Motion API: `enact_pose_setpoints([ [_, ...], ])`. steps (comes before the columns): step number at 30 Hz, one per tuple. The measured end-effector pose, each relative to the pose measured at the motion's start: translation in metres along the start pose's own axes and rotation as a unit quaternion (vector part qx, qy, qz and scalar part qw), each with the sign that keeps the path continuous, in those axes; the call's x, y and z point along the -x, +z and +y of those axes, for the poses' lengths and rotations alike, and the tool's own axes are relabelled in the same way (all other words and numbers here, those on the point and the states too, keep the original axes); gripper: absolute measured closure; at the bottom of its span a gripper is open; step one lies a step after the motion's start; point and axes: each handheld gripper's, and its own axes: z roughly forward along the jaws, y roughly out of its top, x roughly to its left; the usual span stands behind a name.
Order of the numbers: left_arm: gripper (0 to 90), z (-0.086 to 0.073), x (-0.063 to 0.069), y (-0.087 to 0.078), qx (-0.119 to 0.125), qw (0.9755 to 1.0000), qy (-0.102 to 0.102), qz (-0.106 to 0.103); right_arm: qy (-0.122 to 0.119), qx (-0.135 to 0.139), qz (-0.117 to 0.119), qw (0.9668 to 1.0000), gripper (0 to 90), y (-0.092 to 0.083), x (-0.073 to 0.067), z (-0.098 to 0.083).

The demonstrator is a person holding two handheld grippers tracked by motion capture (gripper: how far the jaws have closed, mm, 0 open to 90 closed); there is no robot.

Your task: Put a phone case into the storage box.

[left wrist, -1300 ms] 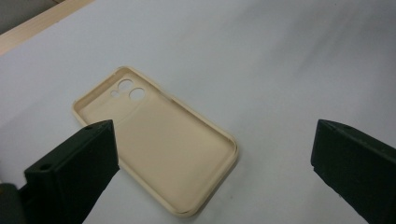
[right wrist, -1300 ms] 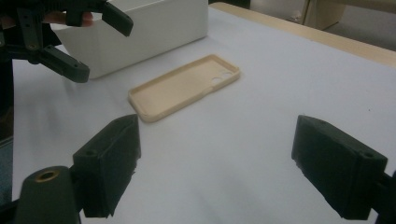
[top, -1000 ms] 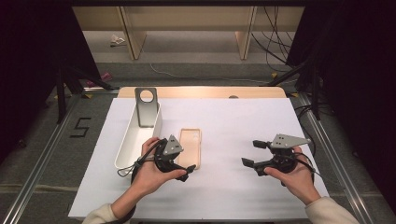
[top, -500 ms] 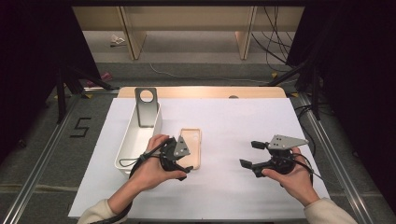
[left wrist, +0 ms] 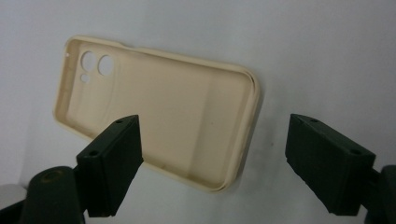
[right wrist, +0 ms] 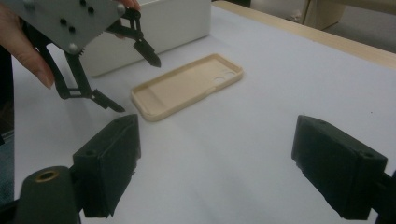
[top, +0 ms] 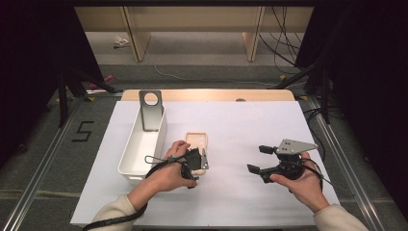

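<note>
Phone case (left wrist: 154, 116) lies flat on the white worktop (top: 250, 125), beside the white bin (top: 142, 144), not picked up yet. Left gripper (left wrist: 210, 154) jaws (wide apart, just been closing) straddle its near end. Right gripper (top: 262, 161) waits open, holding nothing.

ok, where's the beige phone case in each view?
High view: phone case at centre, right of the white bin, near end under the left hand-held gripper.
Left gripper view: upper left to centre.
Right gripper view: upper centre.
Shared landmark: the case's camera cutouts.
</note>
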Motion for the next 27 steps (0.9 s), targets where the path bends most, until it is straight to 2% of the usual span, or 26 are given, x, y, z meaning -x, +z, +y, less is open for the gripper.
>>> enact_pose_setpoints([
  [2, 18.2, 0.001, 0.001, 0.003, -0.008, 0.9999, 0.012, 0.004, 0.000, 0.000, 0.000, 1.0000, 16.5, 0.000, 0.000, 0.000],
  [6, 18.3, 0.000, 0.001, 0.007, -0.016, 0.9997, 0.015, 0.006, 0.000, 0.000, 0.001, 1.0000, 16.5, 0.000, 0.000, 0.000],
  [7, 18.3, 0.001, 0.000, 0.008, -0.018, 0.9995, 0.023, 0.008, 0.000, 0.001, 0.001, 1.0000, 16.5, 0.000, 0.000, 0.000],
  [12, 18.9, 0.000, -0.003, 0.010, -0.018, 0.9995, 0.022, 0.011, 0.000, 0.001, 0.001, 1.0000, 16.5, 0.000, 0.000, 0.000],
  [13, 18.9, 0.000, -0.003, 0.010, -0.019, 0.9996, 0.017, 0.010, 0.000, 0.001, 0.001, 1.0000, 16.5, 0.000, 0.000, 0.000],
  [17, 19.1, 0.000, -0.005, 0.011, -0.022, 0.9993, 0.027, 0.013, 0.000, 0.001, 0.001, 1.0000, 16.5, 0.000, 0.000, 0.000],
  [19, 19.3, 0.000, -0.004, 0.011, -0.023, 0.9995, 0.020, 0.011, 0.000, 0.001, 0.001, 1.0000, 16.5, 0.000, 0.000, 0.000],
  [27, 20.4, -0.001, -0.005, 0.015, -0.028, 0.9993, 0.024, 0.008, -0.001, 0.002, 0.001, 1.0000, 16.5, 0.000, 0.000, 0.000],
])
